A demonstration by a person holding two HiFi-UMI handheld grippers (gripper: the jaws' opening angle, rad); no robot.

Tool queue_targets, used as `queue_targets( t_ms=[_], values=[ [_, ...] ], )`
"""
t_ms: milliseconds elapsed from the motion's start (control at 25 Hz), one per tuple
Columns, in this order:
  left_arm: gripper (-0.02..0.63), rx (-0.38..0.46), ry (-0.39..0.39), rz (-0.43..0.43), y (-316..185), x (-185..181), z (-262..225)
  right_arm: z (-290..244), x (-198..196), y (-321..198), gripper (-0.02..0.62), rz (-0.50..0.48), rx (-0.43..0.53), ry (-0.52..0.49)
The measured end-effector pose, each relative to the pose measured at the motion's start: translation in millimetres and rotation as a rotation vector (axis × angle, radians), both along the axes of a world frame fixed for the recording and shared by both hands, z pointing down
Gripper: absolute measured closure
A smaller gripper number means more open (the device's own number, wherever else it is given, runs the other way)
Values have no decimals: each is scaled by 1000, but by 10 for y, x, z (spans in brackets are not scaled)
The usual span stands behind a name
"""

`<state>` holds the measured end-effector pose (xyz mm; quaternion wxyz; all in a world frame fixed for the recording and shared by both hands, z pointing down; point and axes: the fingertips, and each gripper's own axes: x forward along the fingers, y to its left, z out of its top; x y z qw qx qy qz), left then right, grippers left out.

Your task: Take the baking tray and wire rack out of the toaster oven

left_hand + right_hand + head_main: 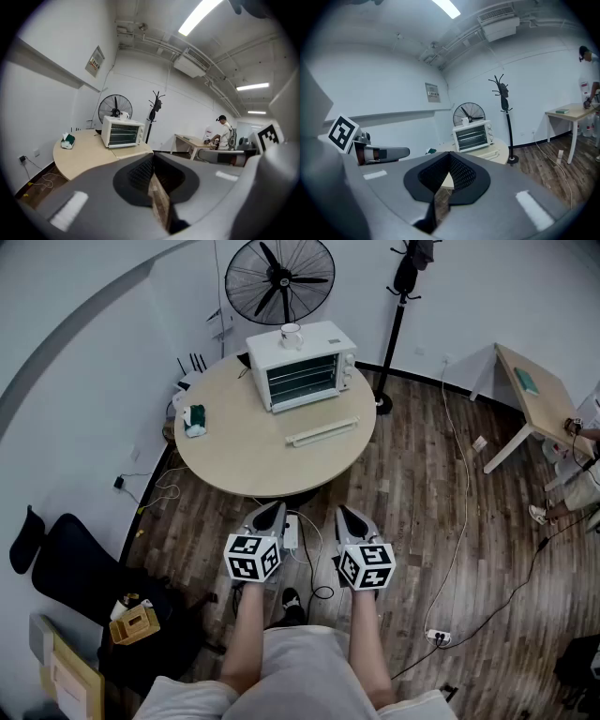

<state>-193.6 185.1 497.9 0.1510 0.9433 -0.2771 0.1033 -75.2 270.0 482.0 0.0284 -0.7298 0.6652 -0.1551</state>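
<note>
A white toaster oven (302,366) stands at the far side of a round beige table (234,456) with its glass door closed; rack bars show faintly behind the glass. It also shows in the left gripper view as toaster oven (123,131) and in the right gripper view as toaster oven (473,135). A white cup (292,334) sits on its top. My left gripper (270,516) and right gripper (350,518) hang side by side well short of the table's near edge, both shut and empty. The baking tray is hidden.
A pale flat bar (322,431) lies on the table in front of the oven, a green-and-white tissue pack (194,420) at its left. A standing fan (279,279) and coat stand (398,315) are behind. Cables (459,521) cross the wood floor. A desk (536,395) stands right.
</note>
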Motion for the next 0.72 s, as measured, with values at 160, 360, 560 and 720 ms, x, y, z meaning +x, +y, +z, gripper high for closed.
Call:
queue_targets(
  t_ms=[160,360,560,720],
  values=[
    [551,6,-1,6,-135,-14,-2,17,-9,-125,595,4,1,0],
    [551,3,-2,8,-275,13,20,43,38,-255,595,11,-9,5],
    [549,3,-4,22,-431,72,67,71,118,-402,595,26,-2,-10],
    [549,-11,-2,41,-567,123,122,134,184,-537,595,28,-18,-11]
  ],
)
